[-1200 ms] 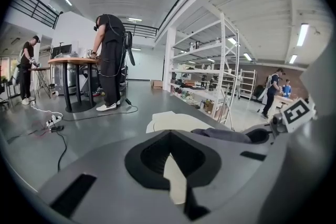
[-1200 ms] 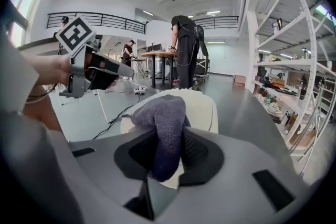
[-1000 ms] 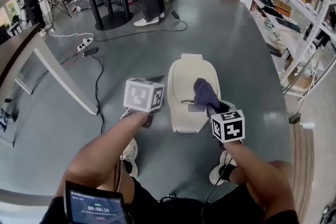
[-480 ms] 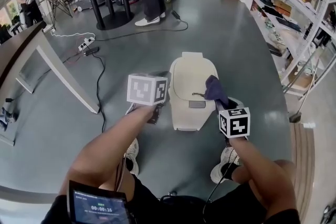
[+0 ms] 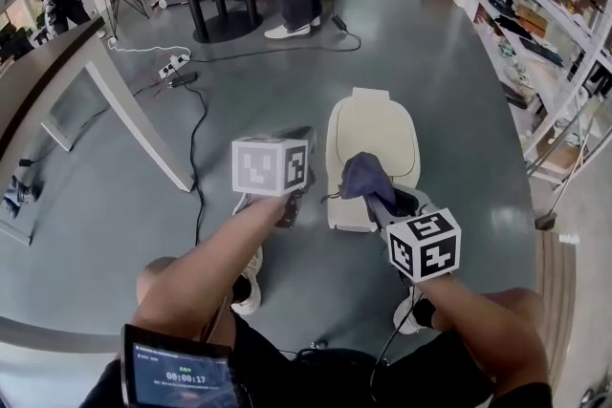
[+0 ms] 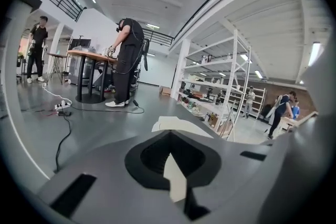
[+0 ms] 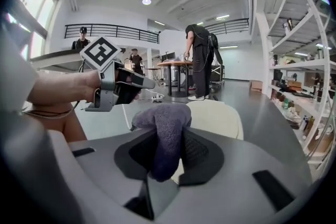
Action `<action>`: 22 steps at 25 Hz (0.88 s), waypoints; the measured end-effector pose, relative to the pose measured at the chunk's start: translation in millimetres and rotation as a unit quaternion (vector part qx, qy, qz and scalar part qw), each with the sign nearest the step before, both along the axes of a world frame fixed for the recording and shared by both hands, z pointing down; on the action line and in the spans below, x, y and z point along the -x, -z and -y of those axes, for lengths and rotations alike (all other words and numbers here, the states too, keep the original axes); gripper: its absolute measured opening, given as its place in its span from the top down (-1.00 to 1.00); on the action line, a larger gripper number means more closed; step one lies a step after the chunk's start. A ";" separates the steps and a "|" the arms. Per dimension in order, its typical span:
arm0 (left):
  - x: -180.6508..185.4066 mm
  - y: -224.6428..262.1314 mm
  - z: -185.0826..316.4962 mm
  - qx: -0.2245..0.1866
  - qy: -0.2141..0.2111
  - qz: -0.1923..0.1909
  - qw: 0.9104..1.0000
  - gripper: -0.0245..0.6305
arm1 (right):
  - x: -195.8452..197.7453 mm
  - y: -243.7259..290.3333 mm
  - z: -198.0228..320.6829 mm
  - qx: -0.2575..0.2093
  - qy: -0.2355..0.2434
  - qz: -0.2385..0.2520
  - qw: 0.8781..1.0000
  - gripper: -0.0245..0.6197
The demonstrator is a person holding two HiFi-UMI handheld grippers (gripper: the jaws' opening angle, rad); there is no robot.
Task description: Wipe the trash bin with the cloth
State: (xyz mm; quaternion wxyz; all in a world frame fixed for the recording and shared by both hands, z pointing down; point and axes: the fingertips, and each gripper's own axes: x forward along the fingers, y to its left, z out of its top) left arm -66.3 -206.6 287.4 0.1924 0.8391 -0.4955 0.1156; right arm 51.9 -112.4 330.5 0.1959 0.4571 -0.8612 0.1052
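Purple cloth (image 7: 164, 120) is clamped between the fingers of the right gripper (image 7: 167, 139) and pressed, bunched, over the near end of the trash bin (image 5: 375, 124), at the centre of the head view. The left gripper (image 6: 169, 152), just left of the bin, is held empty with its fingers together. Wiping is judged under way, with the far lid left to do. The lid is smooth cream plastic, and no dirt can be seen on it.
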 end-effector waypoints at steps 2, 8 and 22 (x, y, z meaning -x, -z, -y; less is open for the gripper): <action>19.0 1.3 -4.7 -0.010 0.015 0.015 1.000 0.93 | 18.9 -5.1 -7.9 0.011 0.023 0.006 1.000 0.65; 62.7 -24.7 -18.2 -0.014 0.032 0.069 0.997 0.93 | 65.4 -53.2 -19.0 0.062 0.081 -0.017 0.995 0.65; 84.6 -74.1 -45.4 0.026 0.062 0.081 0.994 0.93 | 54.8 -130.7 15.0 0.166 0.041 -0.043 0.984 0.65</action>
